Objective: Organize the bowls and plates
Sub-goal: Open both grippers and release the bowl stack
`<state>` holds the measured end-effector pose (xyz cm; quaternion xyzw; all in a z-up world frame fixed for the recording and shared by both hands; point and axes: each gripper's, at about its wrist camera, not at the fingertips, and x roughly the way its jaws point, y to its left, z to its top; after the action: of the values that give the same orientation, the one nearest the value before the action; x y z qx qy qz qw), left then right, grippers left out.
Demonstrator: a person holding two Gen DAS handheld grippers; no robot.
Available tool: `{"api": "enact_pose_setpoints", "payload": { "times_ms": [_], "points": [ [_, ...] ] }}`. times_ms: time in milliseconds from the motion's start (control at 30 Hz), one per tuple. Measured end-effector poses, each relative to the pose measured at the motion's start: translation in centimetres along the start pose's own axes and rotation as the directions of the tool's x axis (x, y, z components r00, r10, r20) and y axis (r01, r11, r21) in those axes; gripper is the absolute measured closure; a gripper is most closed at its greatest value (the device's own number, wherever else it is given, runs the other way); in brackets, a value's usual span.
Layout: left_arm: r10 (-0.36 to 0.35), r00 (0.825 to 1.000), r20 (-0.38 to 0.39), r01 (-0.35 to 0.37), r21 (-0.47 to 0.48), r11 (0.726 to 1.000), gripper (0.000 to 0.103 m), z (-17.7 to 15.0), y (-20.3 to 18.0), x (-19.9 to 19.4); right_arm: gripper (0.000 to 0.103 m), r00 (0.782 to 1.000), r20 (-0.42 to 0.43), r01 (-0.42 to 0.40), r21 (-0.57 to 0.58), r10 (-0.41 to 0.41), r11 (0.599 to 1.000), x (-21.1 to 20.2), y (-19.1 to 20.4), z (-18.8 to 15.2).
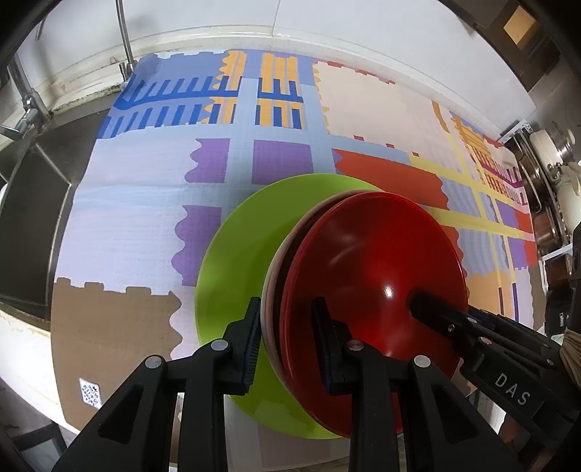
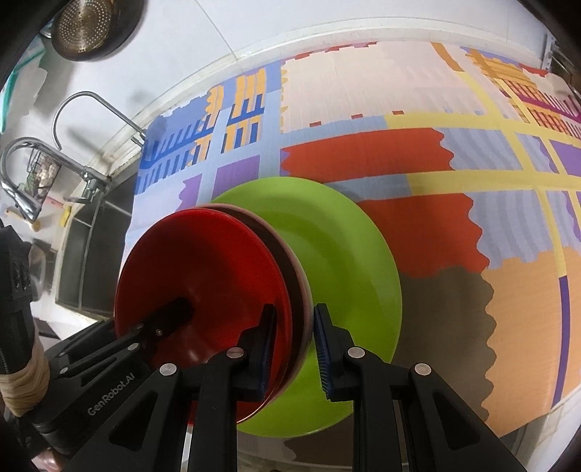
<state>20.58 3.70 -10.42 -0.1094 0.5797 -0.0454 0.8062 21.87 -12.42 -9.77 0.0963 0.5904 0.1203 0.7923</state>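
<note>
A green plate (image 1: 232, 261) lies on the patterned mat (image 1: 138, 225). Stacked on it are a pink plate (image 1: 270, 287) and a red dish (image 1: 374, 276) on top. My left gripper (image 1: 288, 341) straddles the stack's near rim, one finger outside by the green plate and one inside the red dish. My right gripper (image 2: 292, 348) straddles the stack's rim from the other side in the right wrist view, above the green plate (image 2: 345, 254) and red dish (image 2: 203, 268). Both sets of jaws are closed on the stacked rims. Each gripper's finger shows inside the red dish in the other's view.
A sink (image 1: 29, 218) with a faucet (image 2: 43, 159) lies left of the mat. Pots and a rack (image 1: 548, 170) stand at the right. A strainer (image 2: 87, 25) hangs on the back wall. The counter's front edge (image 1: 21, 348) is near the grippers.
</note>
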Motion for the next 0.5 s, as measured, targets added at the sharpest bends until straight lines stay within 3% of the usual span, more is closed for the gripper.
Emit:
{"api": "enact_pose_setpoints", "payload": {
  "times_ms": [233,333,400,500],
  "points": [
    [-0.011,1.0,0.008,0.011,0.012,1.0,0.072,0.3,0.4,0.1,0.079,0.999,0.031,0.023,-0.027,-0.022,0.999,0.0,0.5,0.3],
    [0.017,0.998,0.058,-0.019,0.04,0.999,0.061,0.3,0.5,-0.8,0.077,0.998,0.054,0.045,-0.038,-0.043,0.998,-0.3,0.7,0.1],
    [0.028,0.995,0.1,-0.034,0.062,0.997,0.056,0.1,0.4,-1.8,0.066,0.996,0.074,0.056,-0.026,-0.054,0.998,-0.7,0.7,-0.1],
    [0.04,0.983,0.179,-0.058,0.097,0.994,0.045,-0.4,0.2,-3.6,0.062,0.986,0.14,0.091,-0.011,-0.089,0.996,-2.3,0.6,-0.8]
  ]
}}
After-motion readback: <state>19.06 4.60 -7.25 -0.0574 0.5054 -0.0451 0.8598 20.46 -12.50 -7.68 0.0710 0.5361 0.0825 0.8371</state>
